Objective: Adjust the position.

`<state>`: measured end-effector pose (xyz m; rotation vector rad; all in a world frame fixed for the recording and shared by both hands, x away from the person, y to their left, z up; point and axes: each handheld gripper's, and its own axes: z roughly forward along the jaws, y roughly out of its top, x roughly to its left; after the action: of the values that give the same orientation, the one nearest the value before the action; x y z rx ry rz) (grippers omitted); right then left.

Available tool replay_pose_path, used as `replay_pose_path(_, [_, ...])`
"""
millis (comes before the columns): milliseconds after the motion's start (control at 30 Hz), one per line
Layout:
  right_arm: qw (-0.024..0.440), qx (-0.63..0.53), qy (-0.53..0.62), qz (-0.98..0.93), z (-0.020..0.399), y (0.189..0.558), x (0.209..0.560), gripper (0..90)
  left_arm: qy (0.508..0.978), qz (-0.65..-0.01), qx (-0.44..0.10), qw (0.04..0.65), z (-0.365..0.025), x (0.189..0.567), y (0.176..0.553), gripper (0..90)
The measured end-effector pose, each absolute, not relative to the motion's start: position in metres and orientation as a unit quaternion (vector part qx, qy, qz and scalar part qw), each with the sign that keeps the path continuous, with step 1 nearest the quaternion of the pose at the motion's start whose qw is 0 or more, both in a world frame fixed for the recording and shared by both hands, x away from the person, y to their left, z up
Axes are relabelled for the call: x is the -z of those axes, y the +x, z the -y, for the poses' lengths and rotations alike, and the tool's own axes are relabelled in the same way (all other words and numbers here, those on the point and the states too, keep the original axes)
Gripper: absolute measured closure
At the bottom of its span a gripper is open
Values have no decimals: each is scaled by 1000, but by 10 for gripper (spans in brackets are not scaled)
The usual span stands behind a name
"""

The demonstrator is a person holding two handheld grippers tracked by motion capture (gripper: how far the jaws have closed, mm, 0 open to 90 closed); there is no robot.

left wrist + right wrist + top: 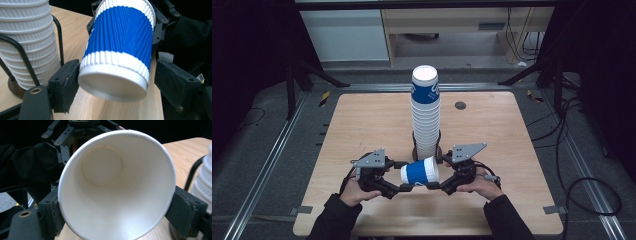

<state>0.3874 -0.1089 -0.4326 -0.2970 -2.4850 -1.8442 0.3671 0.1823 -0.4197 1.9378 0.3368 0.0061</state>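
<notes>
A wooden table (362,125) stands on grey carpet (262,150); behind it a pale cabinet (344,35), cables (522,40) trailing, dim light.

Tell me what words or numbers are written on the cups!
None can be read.
Top cup of the stack: a white mark on its blue band, too small and blurred to read.
Blue cup lying sideways between the two claws: blue ribbed band and white edges, no writing on the side shown.
Inside of that cup, in the right gripper view: plain white, no print.
</notes>
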Motion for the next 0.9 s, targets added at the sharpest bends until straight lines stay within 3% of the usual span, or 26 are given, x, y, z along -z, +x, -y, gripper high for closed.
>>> replay_pose_path(433, [-6,576,-100,811,115,389,429,159,843,-163,-38,512,-194,418,370,156])
replay_pose_path(900, [-16,516,-98,851,98,391,436,159,891,-147,-65,424,-172,431,367,133])
